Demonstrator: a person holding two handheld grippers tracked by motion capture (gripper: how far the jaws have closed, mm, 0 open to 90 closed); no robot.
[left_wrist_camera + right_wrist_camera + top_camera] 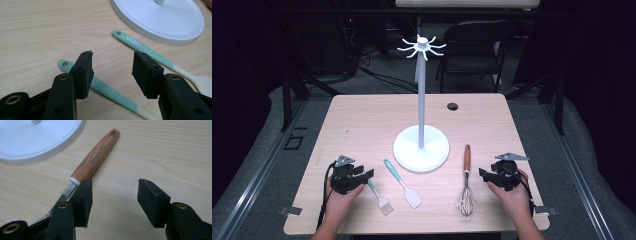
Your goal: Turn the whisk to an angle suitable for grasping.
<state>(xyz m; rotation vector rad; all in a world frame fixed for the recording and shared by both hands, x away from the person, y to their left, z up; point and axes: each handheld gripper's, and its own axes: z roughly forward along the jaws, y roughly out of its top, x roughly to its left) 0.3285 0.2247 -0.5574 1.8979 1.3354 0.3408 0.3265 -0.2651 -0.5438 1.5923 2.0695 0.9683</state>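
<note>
A white stand with a round base [421,148] and a tall pole topped by curved hooks [422,47] rises at the table's middle. Left of the base lie a teal-handled brush [378,195] and a teal-handled spatula [402,183]. Right of it lies a whisk [467,181] with a wood-look handle. My left gripper [364,176] rests on the table, open, just left of the brush; its jaws frame the brush handle [110,90] without touching, the spatula [147,51] beyond. My right gripper [484,175] is open beside the whisk, whose handle [96,157] lies past the left jaw.
The light wooden table [362,125] has a cable hole [452,106] at its far side. A dark chair [474,47] and black frame legs stand behind it. The table's front edge runs close under both hands.
</note>
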